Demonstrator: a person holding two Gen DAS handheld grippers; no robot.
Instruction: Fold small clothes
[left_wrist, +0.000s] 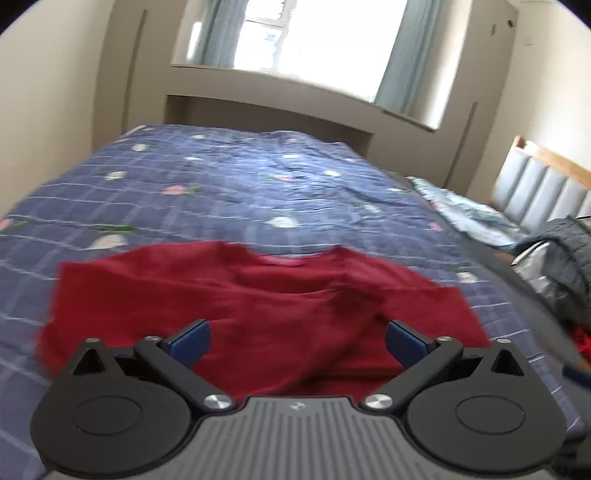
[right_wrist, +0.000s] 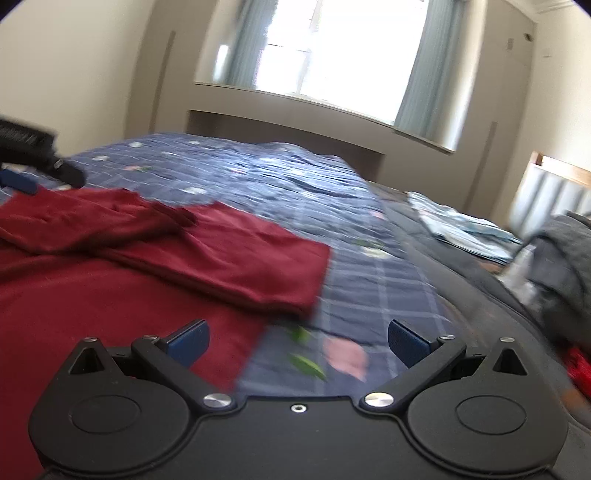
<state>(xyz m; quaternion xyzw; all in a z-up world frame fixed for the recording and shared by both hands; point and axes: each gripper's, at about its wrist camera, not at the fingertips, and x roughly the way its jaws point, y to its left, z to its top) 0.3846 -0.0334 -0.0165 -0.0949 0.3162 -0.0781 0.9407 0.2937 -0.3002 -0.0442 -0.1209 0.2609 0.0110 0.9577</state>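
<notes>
A dark red shirt (left_wrist: 258, 295) lies spread on the blue checked bedspread (left_wrist: 221, 177). My left gripper (left_wrist: 297, 341) hovers over its middle, open wide, with only the flat cloth below its blue pads. In the right wrist view the red shirt (right_wrist: 129, 258) fills the left half, one sleeve (right_wrist: 236, 254) folded across the body. My right gripper (right_wrist: 297, 341) stands open over the shirt's right edge, its left pad above red cloth and its right pad above the bedspread (right_wrist: 369, 280). The left gripper (right_wrist: 22, 173) shows at the far left edge of that view.
A dark grey garment (left_wrist: 569, 258) and light blue patterned cloth (left_wrist: 469, 218) lie at the bed's right side. A padded headboard (left_wrist: 543, 188) stands at the right, a window (left_wrist: 314, 40) behind the bed. Something red (right_wrist: 580, 365) lies at the right edge.
</notes>
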